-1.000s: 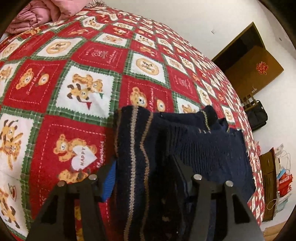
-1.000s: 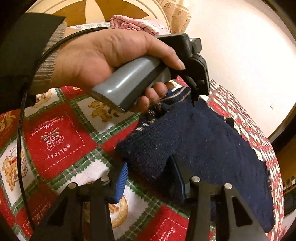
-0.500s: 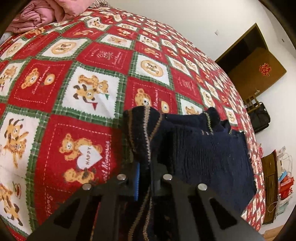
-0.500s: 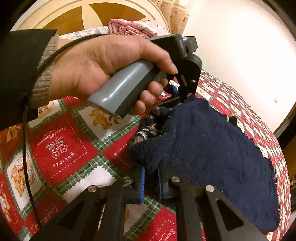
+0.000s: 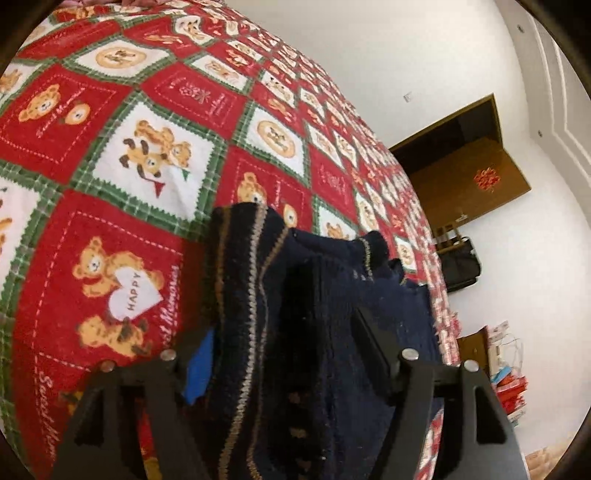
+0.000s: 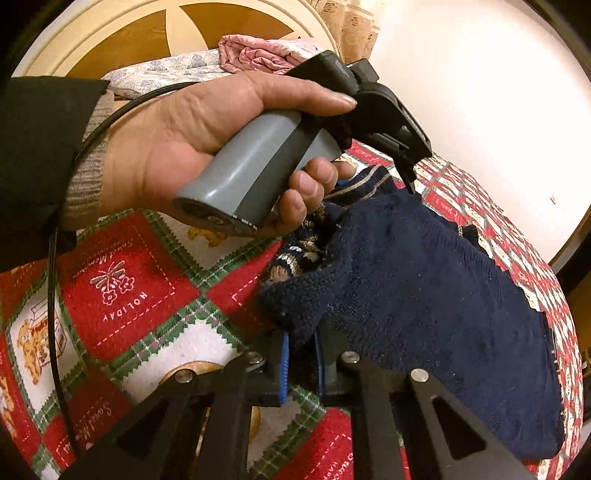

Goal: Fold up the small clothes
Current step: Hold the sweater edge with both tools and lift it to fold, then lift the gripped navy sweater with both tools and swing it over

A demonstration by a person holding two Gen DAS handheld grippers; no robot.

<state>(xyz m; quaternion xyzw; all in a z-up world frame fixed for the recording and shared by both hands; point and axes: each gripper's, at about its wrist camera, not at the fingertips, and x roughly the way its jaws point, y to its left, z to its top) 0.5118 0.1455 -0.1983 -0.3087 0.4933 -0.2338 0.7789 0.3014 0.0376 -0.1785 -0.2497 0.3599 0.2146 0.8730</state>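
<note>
Left gripper [image 5: 284,354]: its fingers stand wide apart, one on each side of the striped edge of the navy sweater [image 5: 332,314]. The knit lies between them without being pinched. A blue pad shows on the inner face of the left finger.
Right gripper [image 6: 301,363]: its fingers are drawn close together and clamp a corner of the sweater [image 6: 424,295] between their blue pads, just above the bedspread.
Left hand [image 6: 207,147]: seen from the right wrist camera, it wraps around the grey handle of the left gripper [image 6: 408,177], whose black tip meets the far, striped edge of the sweater. A black cable runs back past the dark sleeve and its ribbed cuff.
Navy sweater: a small dark knit with tan stripes along one edge and a patterned band partly tucked under a fold. It lies bunched on the bedspread and stretches from the two grippers toward the side edge of the bed that faces the door.
Bedspread [image 5: 110,155]: red, white and green checks printed with teddy bears and words such as "HAPPY" and "HOLIDAY"; it covers the whole bed.
Headboard [image 6: 122,33]: cream and brown wood, with pink bedding [image 6: 258,53] piled at that end.
Room: white walls, a brown door [image 5: 472,184] and a black bag [image 5: 460,264] beyond the bed's edge.
</note>
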